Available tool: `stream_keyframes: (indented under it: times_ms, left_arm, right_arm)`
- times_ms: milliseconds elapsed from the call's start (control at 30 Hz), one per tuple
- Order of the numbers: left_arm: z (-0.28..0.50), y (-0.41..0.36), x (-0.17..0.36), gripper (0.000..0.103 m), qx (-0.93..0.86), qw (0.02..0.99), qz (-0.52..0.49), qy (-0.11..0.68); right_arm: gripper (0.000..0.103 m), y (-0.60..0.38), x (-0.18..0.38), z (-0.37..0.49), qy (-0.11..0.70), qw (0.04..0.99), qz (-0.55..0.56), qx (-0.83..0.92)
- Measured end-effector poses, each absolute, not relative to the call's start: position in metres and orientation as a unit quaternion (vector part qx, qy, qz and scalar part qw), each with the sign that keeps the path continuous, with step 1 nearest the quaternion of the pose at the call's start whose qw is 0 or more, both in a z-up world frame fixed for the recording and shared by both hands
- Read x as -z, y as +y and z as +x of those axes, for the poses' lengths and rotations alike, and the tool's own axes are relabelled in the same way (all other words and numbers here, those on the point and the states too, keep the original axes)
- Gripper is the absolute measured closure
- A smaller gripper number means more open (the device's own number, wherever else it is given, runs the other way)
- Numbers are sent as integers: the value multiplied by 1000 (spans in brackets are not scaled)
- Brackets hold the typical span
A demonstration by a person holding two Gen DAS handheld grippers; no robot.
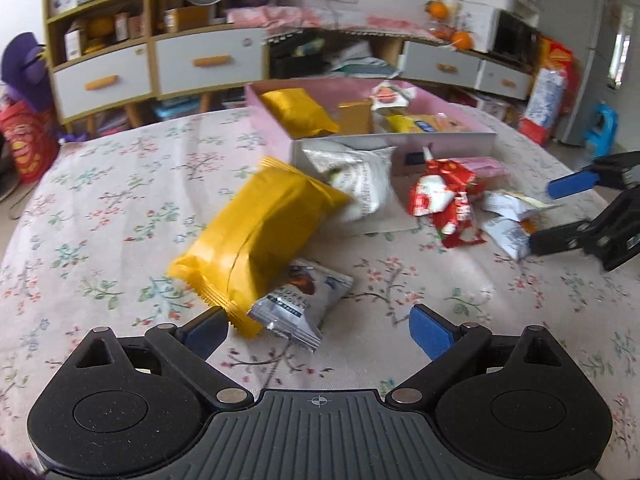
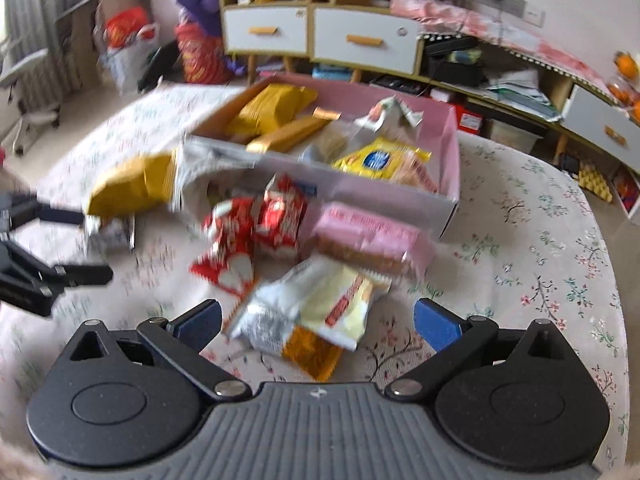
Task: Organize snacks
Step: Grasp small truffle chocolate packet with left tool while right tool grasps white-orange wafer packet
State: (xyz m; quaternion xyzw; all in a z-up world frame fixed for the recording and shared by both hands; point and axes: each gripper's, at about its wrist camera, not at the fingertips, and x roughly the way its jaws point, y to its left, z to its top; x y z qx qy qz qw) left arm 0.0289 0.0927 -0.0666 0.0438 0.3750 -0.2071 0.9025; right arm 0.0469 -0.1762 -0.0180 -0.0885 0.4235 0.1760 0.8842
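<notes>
The left gripper (image 1: 316, 330) sits at the bottom centre of the left wrist view with its blue-padded fingers spread wide apart, holding nothing. Between them, just ahead, lies a small silver foil snack packet (image 1: 302, 306), and a large yellow plastic snack bag (image 1: 256, 236) rests partly over it, tilted up toward the frame's middle. Behind the yellow bag a white crinkled snack pouch (image 1: 358, 178) leans against the front wall of the pink cardboard box (image 1: 396, 146) in the upper centre, which already contains several yellow and gold packets. All of this lies on a floral tablecloth (image 1: 120, 208).

In the right wrist view the right gripper (image 2: 316, 322) is likewise spread open and empty at the bottom centre. A white-and-cream snack packet (image 2: 316, 306) lies between its fingers, on an orange wrapper (image 2: 310, 350). Further up are red-and-white snack packets (image 2: 250, 232) and a pink wafer pack (image 2: 370, 240), both just in front of the box.
</notes>
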Motion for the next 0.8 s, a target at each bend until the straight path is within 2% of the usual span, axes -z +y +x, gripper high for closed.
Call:
stream_keyframes:
  times_ms: [267, 433, 633, 733, 800]
  left_arm:
    - [16, 72, 66, 9, 301, 870, 58, 385]
    - [16, 63, 68, 9, 281, 876, 74, 384]
    - [25, 60, 68, 17, 233, 891, 60, 385]
    - [28, 56, 67, 25, 218, 894, 66, 385]
    - [30, 55, 66, 29, 207, 896, 69, 386]
  right_arm:
    - [1, -168, 29, 43, 425, 872, -113, -215]
    - [2, -165, 34, 40, 424, 867, -115, -234]
    - [2, -163, 36, 42, 416, 872, -104, -236]
    - [2, -165, 37, 46, 418, 873, -90, -233]
    - [8, -165, 36, 48, 419, 874, -90, -230]
